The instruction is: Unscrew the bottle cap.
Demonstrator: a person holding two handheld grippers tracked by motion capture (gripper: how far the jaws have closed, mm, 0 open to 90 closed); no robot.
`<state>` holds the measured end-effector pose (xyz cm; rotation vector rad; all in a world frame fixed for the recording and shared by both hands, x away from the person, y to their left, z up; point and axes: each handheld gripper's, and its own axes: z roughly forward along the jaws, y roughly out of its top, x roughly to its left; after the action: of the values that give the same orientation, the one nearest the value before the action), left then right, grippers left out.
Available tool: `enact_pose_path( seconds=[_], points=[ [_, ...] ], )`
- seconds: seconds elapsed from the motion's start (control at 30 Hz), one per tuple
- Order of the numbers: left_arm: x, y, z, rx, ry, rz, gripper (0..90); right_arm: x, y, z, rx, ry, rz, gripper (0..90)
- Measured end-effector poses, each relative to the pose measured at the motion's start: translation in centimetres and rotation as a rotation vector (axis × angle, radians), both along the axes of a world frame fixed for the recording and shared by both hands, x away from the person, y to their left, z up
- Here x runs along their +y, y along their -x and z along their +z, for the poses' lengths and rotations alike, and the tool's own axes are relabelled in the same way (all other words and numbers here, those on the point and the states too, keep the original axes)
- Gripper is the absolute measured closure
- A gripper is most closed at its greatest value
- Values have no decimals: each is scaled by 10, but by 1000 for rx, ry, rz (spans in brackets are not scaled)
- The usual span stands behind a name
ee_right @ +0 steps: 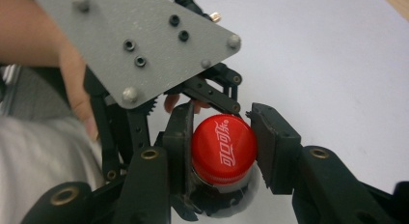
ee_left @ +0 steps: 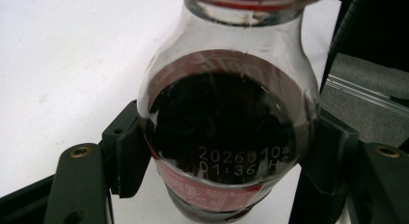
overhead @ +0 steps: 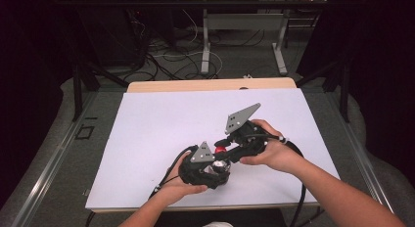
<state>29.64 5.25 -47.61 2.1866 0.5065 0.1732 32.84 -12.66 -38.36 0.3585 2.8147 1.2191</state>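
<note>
While the red cap (ee_right: 224, 148) sits clamped in the right gripper (ee_right: 222, 151), twist it squarely; the left gripper (ee_left: 222, 161), closed on the cola bottle (ee_left: 226, 127) above the bench (overhead: 147, 124), must hold firm against slipping.

A white sheet (overhead: 161, 124) covered my tabletop (overhead: 210, 84); behind it, cables (overhead: 171, 56) lay tangled on the floor (overhead: 235, 60) by a desk frame (overhead: 244, 21).

High view looks down and forward over the desk (overhead: 147, 119) from well above. The 2 gripper views sit very close, both sharing the bottle (ee_left: 226, 118), its red cap (ee_right: 224, 149) centre frame.
</note>
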Motion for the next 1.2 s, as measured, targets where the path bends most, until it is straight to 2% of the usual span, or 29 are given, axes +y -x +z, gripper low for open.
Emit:
enact_pose_path(
  seconds=[0.2,0.3,0.33,0.37,0.43,0.5,0.57,0.6,0.67,0.7,0.73,0.77,0.83,0.9,0.93,1.03,1.07,1.1,1.13,1.17,1.2],
  points=[
    [-3,4,0,-2,7,-63,300,-5,-10,0,-8,-1,240,613],
    [-4,6,0,-7,5,-68,300,-7,-12,0,-20,-9,331,610],
    [-4,6,1,-7,6,-67,299,-7,-12,0,-16,-10,331,610],
    [-4,6,1,-14,5,-59,299,-7,-11,1,-2,-10,306,603],
    [-3,6,2,-10,6,-43,299,-7,-9,2,32,-26,243,533],
    [-1,4,3,-17,16,-20,299,-6,-2,3,8,-33,156,475],
    [-1,3,3,-26,27,7,299,-4,3,5,-10,-26,77,454],
    [1,2,5,-16,18,7,298,-3,7,5,-19,-25,25,445],
    [2,2,5,-10,13,22,298,-1,12,4,-41,-19,-71,447],
    [2,1,4,-24,21,34,298,-1,14,4,-33,-20,-101,454],
    [2,1,4,-21,24,43,298,-1,15,4,-33,-32,-132,477],
    [2,0,4,-19,24,43,298,-1,16,5,-10,-30,-163,492],
    [3,0,4,-9,15,40,298,0,17,4,-17,-35,-198,535],
    [2,0,3,-12,16,45,298,0,18,4,-16,-35,-205,601],
    [3,0,3,-11,12,41,298,0,19,4,-8,-30,-209,604],
    [3,0,3,-13,12,33,299,1,16,4,-22,-25,-162,608],
    [2,2,2,-4,21,35,299,1,14,4,-19,-18,-136,609],
    [3,2,3,8,12,18,299,0,12,5,-20,-6,-83,610],
    [3,2,4,9,12,10,300,-1,9,5,-16,-5,-45,610],
    [2,2,3,-11,21,0,299,-2,5,5,-9,-6,4,611],
    [2,4,4,-3,17,-12,299,-3,3,6,-9,-4,57,611]
  ],
)
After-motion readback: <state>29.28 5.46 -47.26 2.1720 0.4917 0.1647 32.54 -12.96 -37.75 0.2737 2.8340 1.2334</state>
